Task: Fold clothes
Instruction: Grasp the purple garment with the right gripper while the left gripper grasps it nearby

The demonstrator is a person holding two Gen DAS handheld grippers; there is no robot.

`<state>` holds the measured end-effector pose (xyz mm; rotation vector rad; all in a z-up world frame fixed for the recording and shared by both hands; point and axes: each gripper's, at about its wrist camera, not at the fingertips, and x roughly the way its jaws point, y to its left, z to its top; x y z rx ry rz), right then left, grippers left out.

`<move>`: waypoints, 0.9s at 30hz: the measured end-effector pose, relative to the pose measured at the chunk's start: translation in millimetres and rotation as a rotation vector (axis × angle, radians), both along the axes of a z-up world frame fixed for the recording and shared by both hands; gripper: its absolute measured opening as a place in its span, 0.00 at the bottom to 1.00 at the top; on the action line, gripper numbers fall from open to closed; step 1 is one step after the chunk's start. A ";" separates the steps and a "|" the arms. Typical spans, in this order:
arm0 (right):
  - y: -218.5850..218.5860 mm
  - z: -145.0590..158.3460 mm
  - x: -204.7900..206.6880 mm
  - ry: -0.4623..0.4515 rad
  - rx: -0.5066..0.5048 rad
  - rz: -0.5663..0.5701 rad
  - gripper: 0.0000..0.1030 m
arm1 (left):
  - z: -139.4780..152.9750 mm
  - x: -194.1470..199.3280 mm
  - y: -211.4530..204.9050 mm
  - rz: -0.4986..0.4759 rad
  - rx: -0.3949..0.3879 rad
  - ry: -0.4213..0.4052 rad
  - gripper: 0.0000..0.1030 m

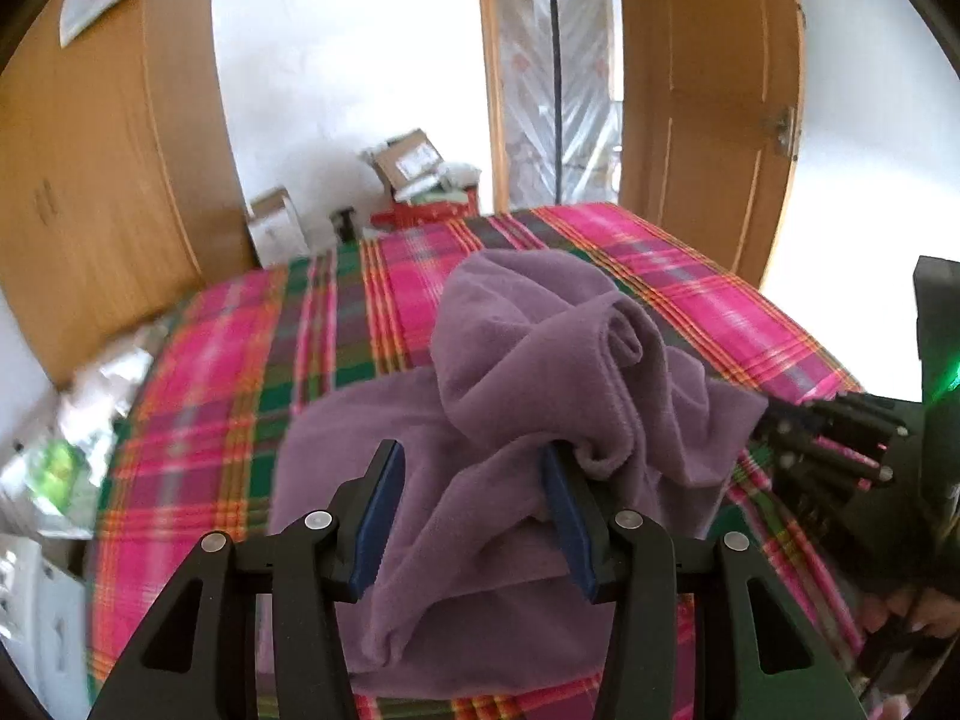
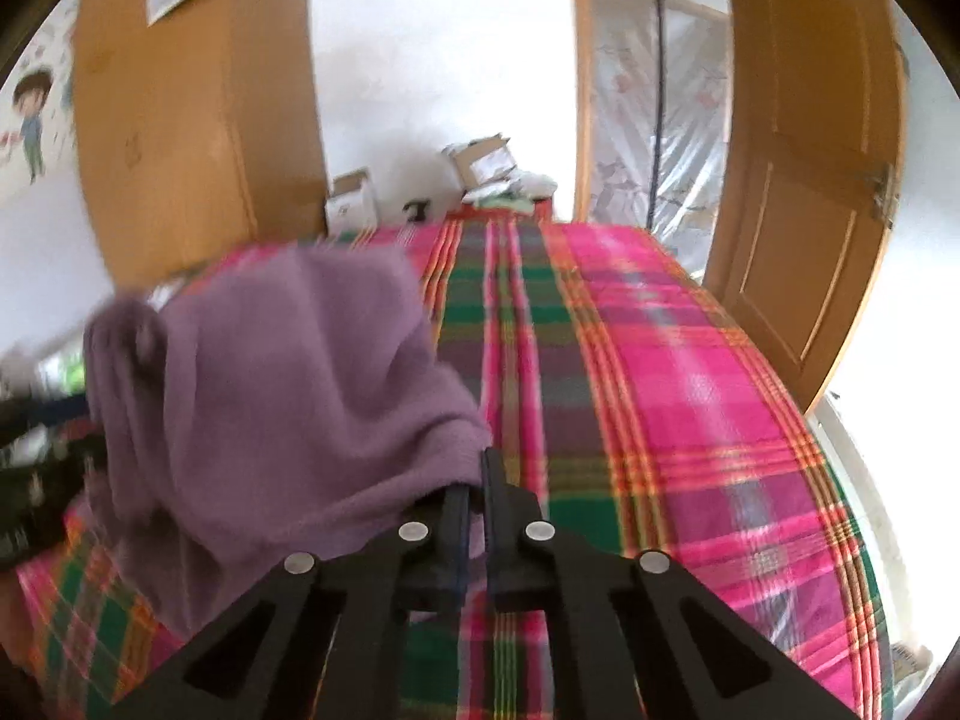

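Observation:
A purple fleece garment [image 1: 540, 372] lies bunched on the pink, green and orange plaid bed cover [image 1: 336, 324]. My left gripper [image 1: 474, 468] stands open over it, and loose folds of the fleece rise between its blue pads [image 1: 378, 516]. At the right edge of the left wrist view, the right gripper [image 1: 774, 420] reaches the garment's side. In the right wrist view the right gripper [image 2: 474, 480] is shut on an edge of the purple garment [image 2: 270, 372], which hangs lifted and draped to the left. The left gripper [image 2: 36, 438] shows as a dark blur there.
The plaid bed cover [image 2: 660, 396] stretches bare to the right. Cardboard boxes [image 1: 408, 162] and a red box sit on the floor beyond the bed. A wooden wardrobe [image 1: 102, 180] stands left, a wooden door [image 1: 714, 90] right. Plastic bags [image 1: 72, 420] lie beside the bed. A hand [image 1: 924, 612] shows lower right.

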<state>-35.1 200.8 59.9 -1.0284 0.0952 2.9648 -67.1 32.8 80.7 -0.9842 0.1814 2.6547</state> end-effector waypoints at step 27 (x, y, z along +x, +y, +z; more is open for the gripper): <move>-59.4 93.9 -31.5 0.211 -0.288 0.328 0.03 | 32.9 12.5 -25.0 -0.078 0.114 0.096 0.49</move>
